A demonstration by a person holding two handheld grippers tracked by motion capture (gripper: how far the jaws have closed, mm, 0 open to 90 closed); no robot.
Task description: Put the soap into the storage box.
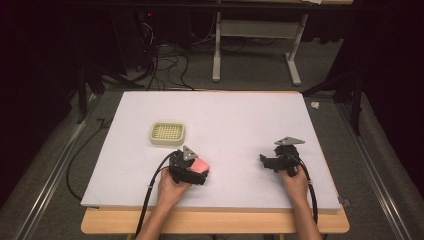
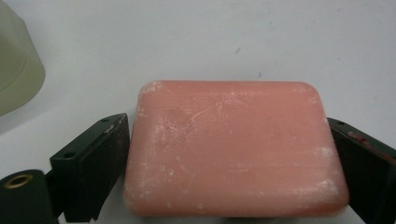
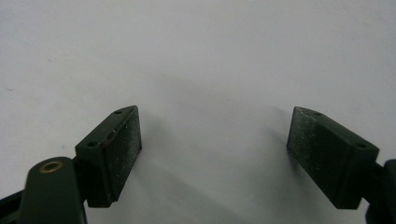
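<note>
While my left hand-held gripper (image 1: 196,170) is pinching the pink soap bar (image 2: 233,149) by its two short ends, the bar is lying flat between the jaws just over the white surface (image 1: 225,120), at the near left part of it. Beyond it and a little left, near but apart, the pale green soap dish (image 1: 167,133) is sitting with its gridded top facing up. I am holding my right hand-held gripper (image 3: 214,154) over bare surface at the near right, its jaws spread wide with nothing between them.
</note>
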